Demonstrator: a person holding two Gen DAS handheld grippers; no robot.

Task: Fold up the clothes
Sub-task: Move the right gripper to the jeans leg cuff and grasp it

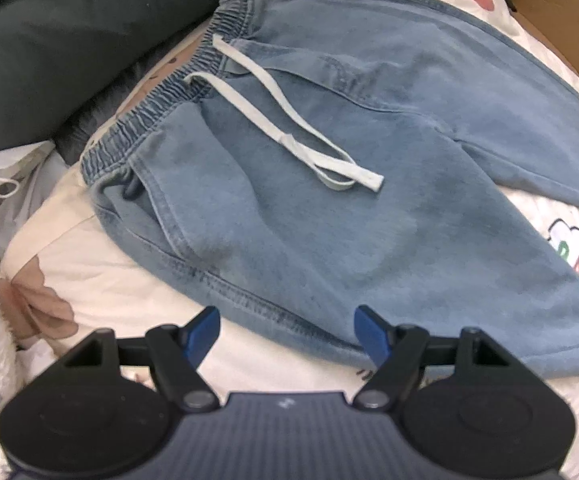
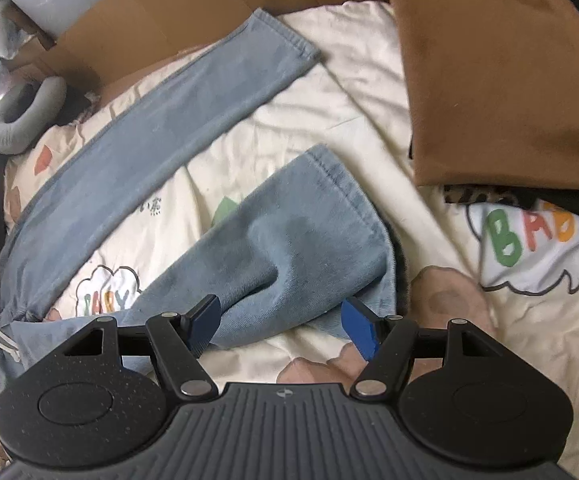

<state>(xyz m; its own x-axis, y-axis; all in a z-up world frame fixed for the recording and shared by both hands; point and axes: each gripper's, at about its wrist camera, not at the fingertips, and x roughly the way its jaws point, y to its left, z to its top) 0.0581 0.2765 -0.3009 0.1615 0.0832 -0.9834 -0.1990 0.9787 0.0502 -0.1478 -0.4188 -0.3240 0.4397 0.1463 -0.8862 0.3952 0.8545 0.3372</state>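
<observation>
Light blue denim trousers (image 1: 329,184) with an elastic waistband and a white drawstring (image 1: 289,136) lie spread flat on a cream printed quilt (image 1: 101,280). My left gripper (image 1: 287,332) hovers open over the near side seam by the hip, with nothing between its blue pads. In the right wrist view both trouser legs show: the far leg (image 2: 161,136) lies straight, the near leg (image 2: 289,248) is rumpled near its hem. My right gripper (image 2: 283,326) stands open, straddling the near leg's lower edge without clamping it.
A folded brown garment (image 2: 501,80) rests on dark clothes at the right of the quilt. Flat cardboard (image 2: 177,12) lines the far side. A grey neck pillow (image 2: 21,116) lies far left. A dark green cushion (image 1: 69,32) borders the waistband end.
</observation>
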